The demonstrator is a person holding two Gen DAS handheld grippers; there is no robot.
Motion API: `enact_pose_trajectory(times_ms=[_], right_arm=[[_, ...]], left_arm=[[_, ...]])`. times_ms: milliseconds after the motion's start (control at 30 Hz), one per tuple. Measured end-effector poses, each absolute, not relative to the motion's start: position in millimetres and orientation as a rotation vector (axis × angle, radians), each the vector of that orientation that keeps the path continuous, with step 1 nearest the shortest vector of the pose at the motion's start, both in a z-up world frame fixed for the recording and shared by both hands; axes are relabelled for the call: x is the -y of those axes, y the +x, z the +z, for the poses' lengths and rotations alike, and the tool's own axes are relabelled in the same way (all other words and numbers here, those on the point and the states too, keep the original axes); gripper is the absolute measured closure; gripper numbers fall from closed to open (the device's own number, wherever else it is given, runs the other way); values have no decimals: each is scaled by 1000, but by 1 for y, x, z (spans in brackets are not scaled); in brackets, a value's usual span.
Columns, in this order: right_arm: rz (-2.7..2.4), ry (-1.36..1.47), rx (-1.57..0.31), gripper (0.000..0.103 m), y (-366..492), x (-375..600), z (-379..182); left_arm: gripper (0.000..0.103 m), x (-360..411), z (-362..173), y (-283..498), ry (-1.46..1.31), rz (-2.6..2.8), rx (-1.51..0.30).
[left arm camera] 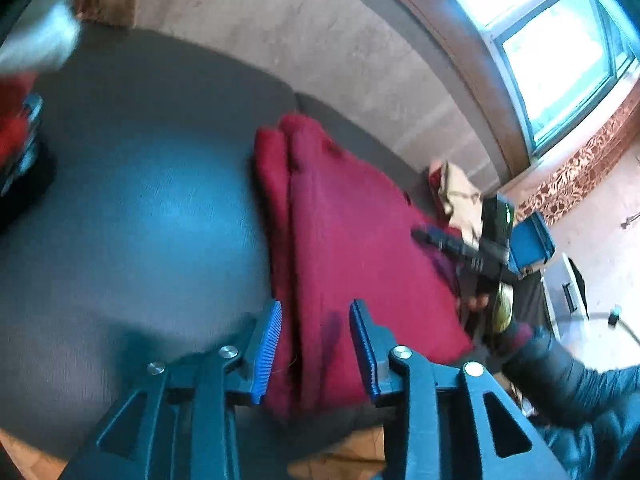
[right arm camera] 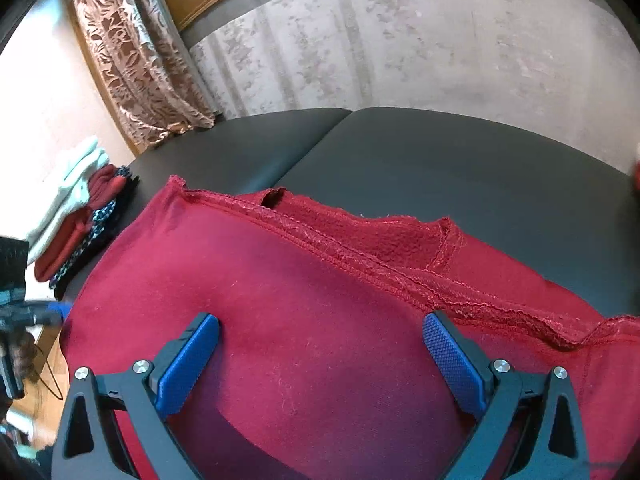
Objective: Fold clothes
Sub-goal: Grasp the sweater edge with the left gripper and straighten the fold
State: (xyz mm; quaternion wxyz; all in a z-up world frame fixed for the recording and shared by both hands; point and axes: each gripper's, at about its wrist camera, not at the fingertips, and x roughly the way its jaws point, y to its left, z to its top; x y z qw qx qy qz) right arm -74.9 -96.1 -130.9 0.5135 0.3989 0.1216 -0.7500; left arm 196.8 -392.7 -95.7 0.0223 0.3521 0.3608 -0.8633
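Garment under inspection: one red sweatshirt [right arm camera: 304, 320], lying flat on a dark grey padded surface [right arm camera: 460, 160]. In the right wrist view its raw seamed hem runs across the middle of that surface, and the near part of the cloth reaches the near edge. In the left wrist view the same sweatshirt [left arm camera: 344, 240] shows as a long folded panel with a lengthwise crease, its far end pointing toward the rear edge by the wall.

Left claw [left arm camera: 316, 348]: released, jaws partly apart. The blue pads stand either side of the near end of the cloth; neither pad visibly presses on it. The picture is blurred here, so whether a pad touches the cloth cannot be told.

Right claw [right arm camera: 322, 364]: released, jaws wide apart, poised over the broad flat part of the sweatshirt. Both blue pads [right arm camera: 188, 364] are clear of any fold; nothing is gripped.

The right claw also appears in the left wrist view [left arm camera: 432, 236], over the right side of the red cloth, with the person's dark sleeve [left arm camera: 568, 372] behind it.

Other items: a stack of folded clothes [right arm camera: 80, 220], white, dark red and patterned, sits at the left corner of the surface beside a patterned curtain [right arm camera: 140, 52]. A window [left arm camera: 552, 52] is set in the wall behind.
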Motion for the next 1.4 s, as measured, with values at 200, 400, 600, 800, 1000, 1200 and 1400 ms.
enact_pose_trajectory(times_ms=[200,400,600,800,1000,1200,1400], right_arm=[[-1804,954,-287,0,-75,97,-130],[-1800,955,-274,0,-75,96,-130],[-1794,956,-261,0,-76,96,-130],[-1795,953,-258,0,-76,100,-131],[-1793,948,-251,0,-76,99,-132],[-1795,956,-268,0,-76,101,-132],[-1750,927,-262,0,-61,83,-105]], left_arm=[[66,410,-81,152,1128,-2675,-1002],[66,420,-81,86,1271,-2695,-871],[97,412,-70,75,1153,-2691,-758],[93,417,-95,76,1163,-2514,-713],[84,411,-72,102,1032,-2436,-714],[85,398,-40,77,951,-2514,-699],[85,367,-51,22,1104,-2601,-432]])
